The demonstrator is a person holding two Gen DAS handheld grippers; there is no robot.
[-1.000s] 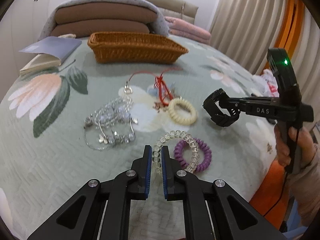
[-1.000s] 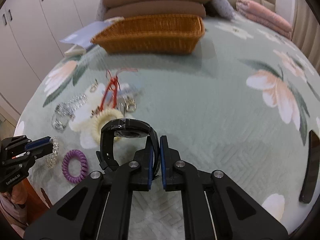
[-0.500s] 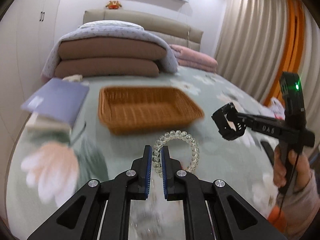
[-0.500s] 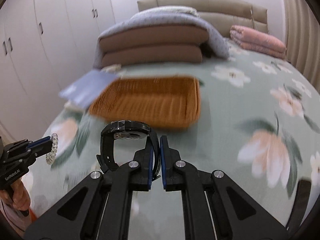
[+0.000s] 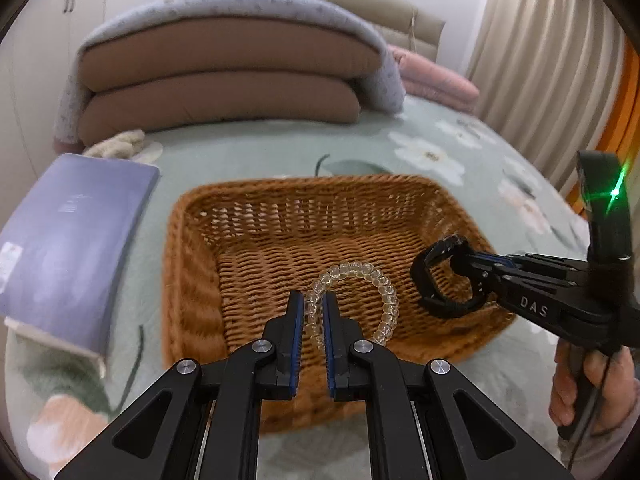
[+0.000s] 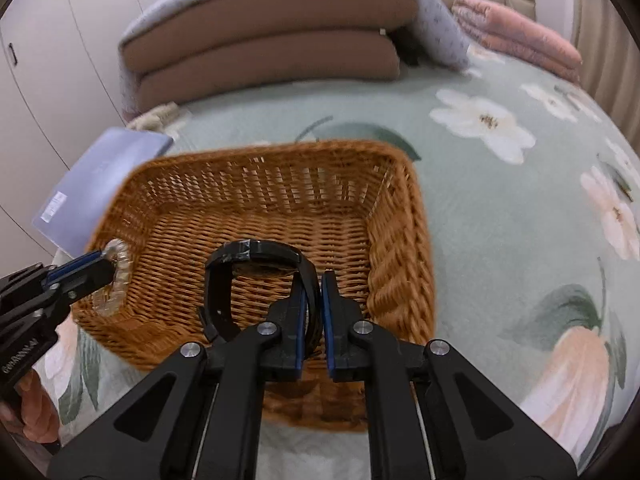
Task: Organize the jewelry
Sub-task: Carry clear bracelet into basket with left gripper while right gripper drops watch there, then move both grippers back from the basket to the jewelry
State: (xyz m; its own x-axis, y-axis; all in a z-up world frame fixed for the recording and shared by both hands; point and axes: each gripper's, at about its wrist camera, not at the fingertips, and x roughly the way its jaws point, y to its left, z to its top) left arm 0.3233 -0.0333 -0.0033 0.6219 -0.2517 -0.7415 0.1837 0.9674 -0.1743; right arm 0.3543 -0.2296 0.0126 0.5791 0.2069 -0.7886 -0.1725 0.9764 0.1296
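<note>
A brown wicker basket lies on the flowered green bedspread, and nothing rests inside it. My left gripper is shut on a clear beaded bracelet and holds it above the basket's near part. My right gripper is shut on the strap of a black wristwatch, which hangs over the right half of the basket. Both pieces are in the air, clear of the basket floor.
A lilac book lies to the left of the basket. Folded brown quilts under a grey cover are stacked behind it, with a pink blanket at the far right. A hand grips the right tool's handle.
Both grippers have travelled away from the jewelry pile up the bed and now hang over the basket, each still carrying its piece. The pile has dropped out of view.
</note>
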